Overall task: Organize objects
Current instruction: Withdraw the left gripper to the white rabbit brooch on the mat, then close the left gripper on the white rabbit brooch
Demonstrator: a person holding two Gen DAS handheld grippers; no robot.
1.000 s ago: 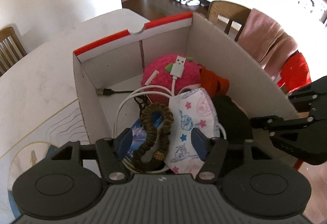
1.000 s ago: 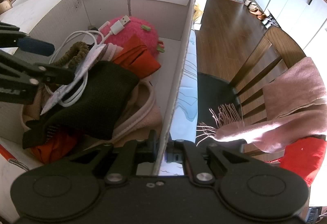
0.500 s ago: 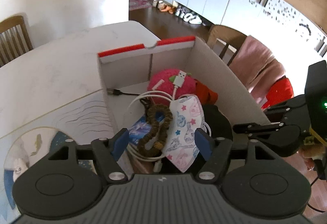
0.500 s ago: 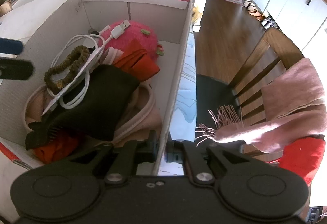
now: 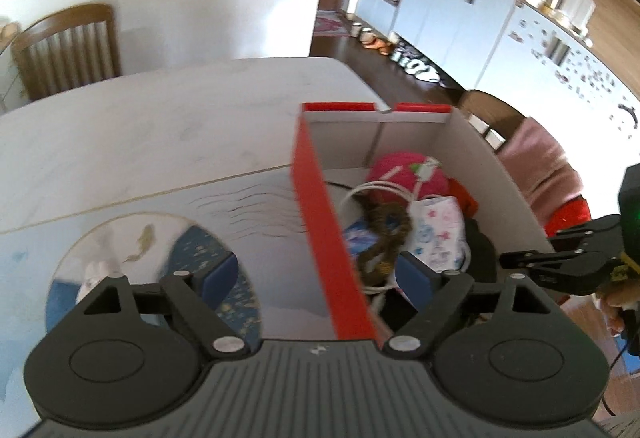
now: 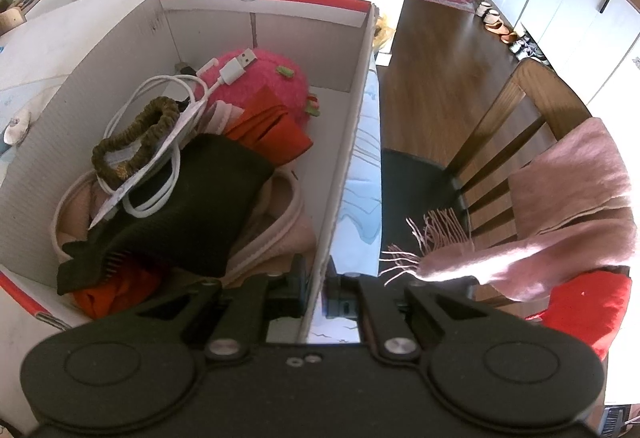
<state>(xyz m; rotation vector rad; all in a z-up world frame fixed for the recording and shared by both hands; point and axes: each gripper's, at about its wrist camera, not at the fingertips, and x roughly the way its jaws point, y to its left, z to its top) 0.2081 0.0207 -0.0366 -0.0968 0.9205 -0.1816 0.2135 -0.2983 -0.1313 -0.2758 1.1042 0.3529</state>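
A cardboard box (image 6: 344, 142) with red trim stands on the table, full of small things. An olive scrunchie (image 6: 136, 140) lies on a star-print face mask (image 5: 438, 234) and a white USB cable (image 6: 224, 72). Beside them sit a pink plush (image 6: 276, 78), an orange cloth (image 6: 272, 130) and a dark cloth (image 6: 192, 198). My left gripper (image 5: 316, 276) hovers above the box's red left wall (image 5: 320, 214), jaws opening wide, nothing pressed between them. My right gripper (image 6: 318, 290) is shut on the box's right wall and also shows as the right gripper (image 5: 560, 266).
A placemat (image 5: 160, 238) with a fish print lies left of the box on the pale table (image 5: 160, 126). A wooden chair (image 6: 500, 142) with a pink scarf (image 6: 568, 198) and a red cushion (image 6: 588, 302) stands right of the box. Another chair (image 5: 68, 46) is at the far side.
My left gripper pulled back up and to the left out of the box, opening wider, and left the right wrist view. The scrunchie stays in the box. The right gripper kept still.
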